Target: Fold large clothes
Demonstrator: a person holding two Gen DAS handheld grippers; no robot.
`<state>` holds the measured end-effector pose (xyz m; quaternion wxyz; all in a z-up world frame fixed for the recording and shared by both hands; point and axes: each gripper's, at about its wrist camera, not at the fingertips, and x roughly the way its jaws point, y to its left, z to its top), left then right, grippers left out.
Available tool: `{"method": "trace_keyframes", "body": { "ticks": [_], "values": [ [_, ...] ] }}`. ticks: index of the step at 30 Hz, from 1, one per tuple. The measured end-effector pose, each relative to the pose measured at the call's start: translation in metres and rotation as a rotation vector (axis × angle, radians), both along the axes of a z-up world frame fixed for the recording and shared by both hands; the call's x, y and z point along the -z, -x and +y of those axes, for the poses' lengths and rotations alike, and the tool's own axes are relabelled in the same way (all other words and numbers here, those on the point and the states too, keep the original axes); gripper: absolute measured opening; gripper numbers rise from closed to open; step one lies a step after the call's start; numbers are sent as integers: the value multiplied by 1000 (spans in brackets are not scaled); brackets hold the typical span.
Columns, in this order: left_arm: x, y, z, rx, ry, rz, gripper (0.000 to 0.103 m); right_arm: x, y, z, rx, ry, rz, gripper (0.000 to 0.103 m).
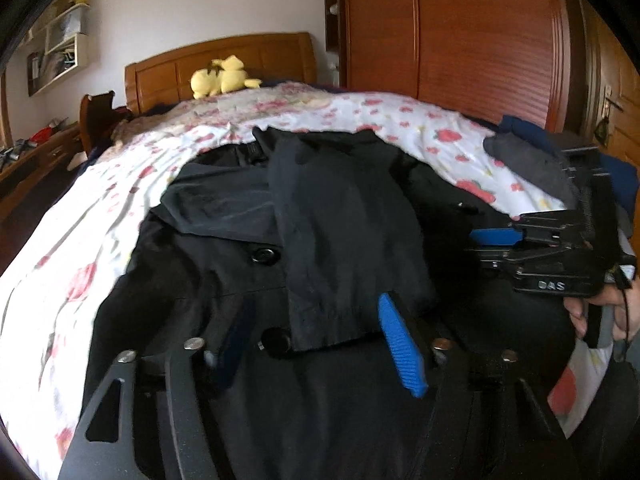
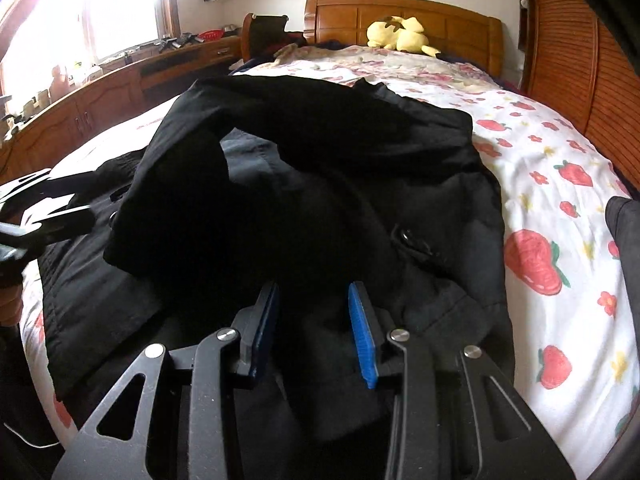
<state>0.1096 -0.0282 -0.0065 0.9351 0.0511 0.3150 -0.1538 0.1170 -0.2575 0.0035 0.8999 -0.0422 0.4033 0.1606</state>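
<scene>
A large black coat (image 1: 224, 248) lies on the bed, front up, with buttons showing. One sleeve (image 1: 340, 232) is folded across its chest, cuff toward me. My left gripper (image 1: 316, 320) is open, its blue-padded fingers either side of the sleeve cuff, just above the coat. My right gripper (image 2: 314, 308) is open over the coat (image 2: 320, 168) near its lower middle, holding nothing. It also shows in the left wrist view (image 1: 496, 236), side-on at the coat's right edge.
The bed has a white strawberry-print sheet (image 2: 560, 208) and a wooden headboard (image 2: 400, 12) with a yellow plush toy (image 2: 400, 36). A wooden wardrobe (image 1: 460, 40) stands to the right, a low wooden cabinet (image 2: 100, 96) under the window to the left. Dark clothes (image 1: 532, 156) lie at the bed's right edge.
</scene>
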Motion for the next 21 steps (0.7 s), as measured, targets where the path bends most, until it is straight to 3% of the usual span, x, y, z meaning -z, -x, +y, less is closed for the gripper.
{"method": "trace_keyframes", "body": {
  "ticks": [5,13,18,21],
  "values": [
    [6,-24,-1,-28,-12,66,49,2,1,1,1,5,-5,37],
    [15,-35,4,-48,-20,135,48,6,-4,-1,2,-13,16,37],
    [16,-37,-7,-4,-42,124,14,8,-4,1,2,3,7,37],
    [14,-35,-8,14,-62,124,7,8,-2,1,2,10,2,37]
  ]
}}
